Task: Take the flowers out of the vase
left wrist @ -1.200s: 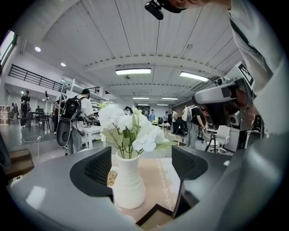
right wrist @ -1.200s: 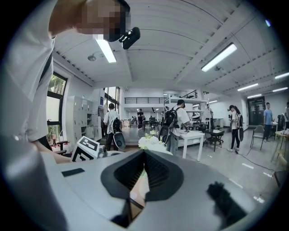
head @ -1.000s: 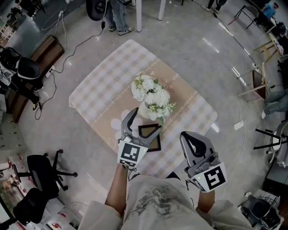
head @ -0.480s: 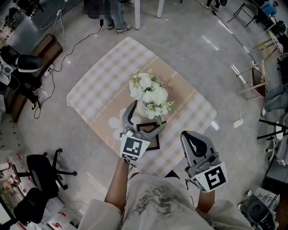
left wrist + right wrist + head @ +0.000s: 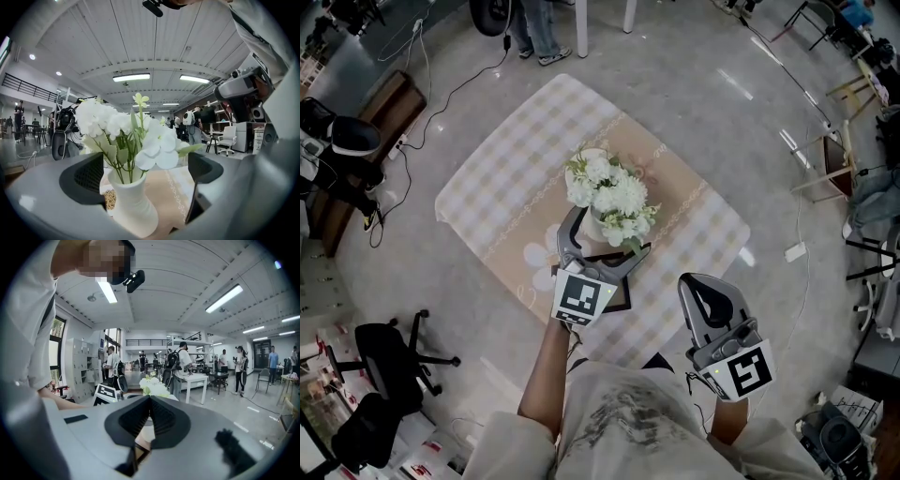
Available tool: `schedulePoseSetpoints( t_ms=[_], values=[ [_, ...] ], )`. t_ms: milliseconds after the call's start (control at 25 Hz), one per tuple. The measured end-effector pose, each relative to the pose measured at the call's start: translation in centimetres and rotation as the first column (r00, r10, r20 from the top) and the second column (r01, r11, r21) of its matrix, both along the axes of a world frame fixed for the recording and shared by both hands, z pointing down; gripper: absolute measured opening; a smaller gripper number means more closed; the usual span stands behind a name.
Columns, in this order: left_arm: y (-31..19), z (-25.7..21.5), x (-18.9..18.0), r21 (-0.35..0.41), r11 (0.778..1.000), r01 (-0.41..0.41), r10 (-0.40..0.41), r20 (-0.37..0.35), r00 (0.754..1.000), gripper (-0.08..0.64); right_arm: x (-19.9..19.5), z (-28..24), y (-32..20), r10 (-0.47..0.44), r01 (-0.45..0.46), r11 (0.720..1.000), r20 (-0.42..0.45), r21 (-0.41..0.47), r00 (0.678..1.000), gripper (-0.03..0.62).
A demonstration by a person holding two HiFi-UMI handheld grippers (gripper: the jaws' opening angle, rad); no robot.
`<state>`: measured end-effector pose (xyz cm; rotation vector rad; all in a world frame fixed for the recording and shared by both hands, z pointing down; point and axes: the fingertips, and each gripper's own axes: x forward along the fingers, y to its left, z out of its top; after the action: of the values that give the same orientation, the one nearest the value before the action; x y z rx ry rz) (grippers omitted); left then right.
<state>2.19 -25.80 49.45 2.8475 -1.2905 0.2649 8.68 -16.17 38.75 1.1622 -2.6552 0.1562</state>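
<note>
The left gripper (image 5: 609, 234) is reaching in at the middle of the head view, and its jaws are opening wide on either side of the white vase (image 5: 602, 227), the pads standing clear of it and pressing on nothing. The vase is standing upright on the checked table (image 5: 502, 178), just above the centre of the frame, and the white flowers (image 5: 607, 192) are sitting in it, stems down its neck. The right gripper (image 5: 692, 286) is hanging at the lower right, well apart from the vase, its jaws closed together and holding nothing
</note>
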Motion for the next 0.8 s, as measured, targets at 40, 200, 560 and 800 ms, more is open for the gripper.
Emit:
schedulePoseSetpoints(
  t_ms=[40,200,560,800],
  values=[
    [-0.1,0.0,0.1,0.001,1.000,-0.004,0.004,0.002,1.000,0.557,0.1,0.0,0.0,0.002,-0.002,1.000,-0.001,-0.001,1.000,0.015],
    [-0.5,0.0,0.1,0.002,1.000,-0.011,0.011,0.008,1.000,0.551,0.3,0.1,0.0,0.009,-0.009,1.000,-0.001,-0.003,1.000,0.015],
    [-0.2,-0.2,-0.7,-0.002,1.000,0.006,-0.006,-0.010,1.000,0.454,0.1,0.2,0.2,0.017,-0.017,1.000,0.003,-0.006,1.000,0.015],
    [0.3,-0.5,-1.3,-0.002,0.999,0.032,-0.032,-0.026,0.999,0.341,-0.2,0.3,0.3,0.013,-0.013,1.000,0.000,-0.008,1.000,0.015]
  ],
)
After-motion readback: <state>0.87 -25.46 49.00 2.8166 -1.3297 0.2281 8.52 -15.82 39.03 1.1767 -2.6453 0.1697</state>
